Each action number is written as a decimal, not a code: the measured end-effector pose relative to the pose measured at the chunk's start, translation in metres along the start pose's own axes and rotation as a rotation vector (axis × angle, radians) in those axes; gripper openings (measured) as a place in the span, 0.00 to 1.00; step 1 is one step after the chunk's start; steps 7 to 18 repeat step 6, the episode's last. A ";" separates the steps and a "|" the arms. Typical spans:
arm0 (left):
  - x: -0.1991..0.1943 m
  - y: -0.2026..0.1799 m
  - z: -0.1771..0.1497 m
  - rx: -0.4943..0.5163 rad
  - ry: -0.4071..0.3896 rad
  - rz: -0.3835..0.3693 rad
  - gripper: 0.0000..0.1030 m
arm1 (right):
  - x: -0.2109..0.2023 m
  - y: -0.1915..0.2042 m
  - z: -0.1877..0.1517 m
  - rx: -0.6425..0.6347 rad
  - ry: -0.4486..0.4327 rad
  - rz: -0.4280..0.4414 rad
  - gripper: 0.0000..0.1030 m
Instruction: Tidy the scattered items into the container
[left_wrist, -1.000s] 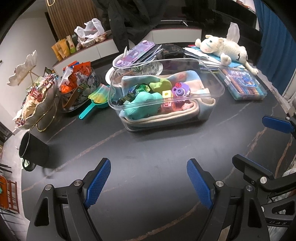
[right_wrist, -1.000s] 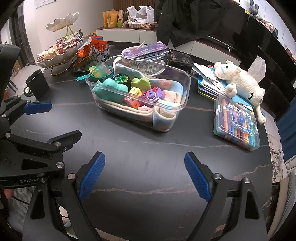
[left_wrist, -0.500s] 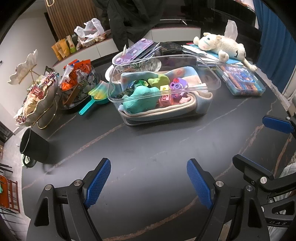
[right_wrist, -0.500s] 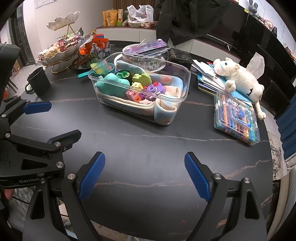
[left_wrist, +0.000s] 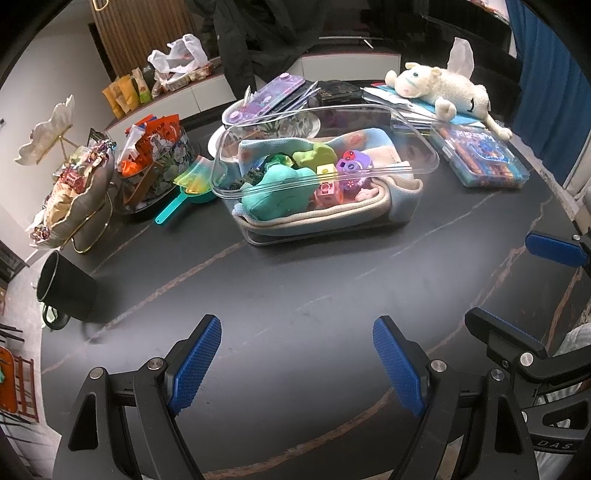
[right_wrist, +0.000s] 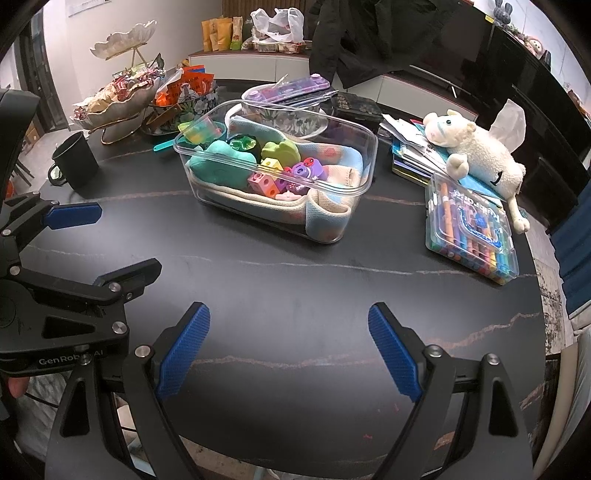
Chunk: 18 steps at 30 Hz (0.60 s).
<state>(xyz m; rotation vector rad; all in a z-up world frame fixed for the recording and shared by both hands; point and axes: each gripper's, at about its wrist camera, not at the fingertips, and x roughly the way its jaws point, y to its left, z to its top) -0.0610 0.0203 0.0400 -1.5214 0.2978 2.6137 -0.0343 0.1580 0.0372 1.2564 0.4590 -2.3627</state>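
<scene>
Bench (left_wrist: 295, 295): dark, bare near you.
Container (right_wrist: 364, 146): mid-bench, toys inside; farther from you than before.
Left gripper (left_wrist: 297, 363): fingers spread, empty.
Right gripper (right_wrist: 288, 350): likewise.

Dark veined table (right_wrist: 295, 280) carries clear container (right_wrist: 207, 192); black mug (right_wrist: 75, 160); crayon case (right_wrist: 472, 230).

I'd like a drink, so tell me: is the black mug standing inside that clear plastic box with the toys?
No, the black mug stands on the dark table, well apart from the clear box.
</scene>
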 end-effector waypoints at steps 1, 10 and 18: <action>0.000 0.000 0.000 0.000 -0.001 0.001 0.79 | 0.000 0.000 0.000 0.000 0.000 -0.001 0.84; 0.000 -0.001 0.001 0.005 0.000 0.005 0.79 | 0.000 -0.001 0.000 0.000 0.000 -0.002 0.84; 0.000 -0.001 0.001 0.005 0.000 0.005 0.79 | 0.000 -0.001 0.000 0.000 0.000 -0.002 0.84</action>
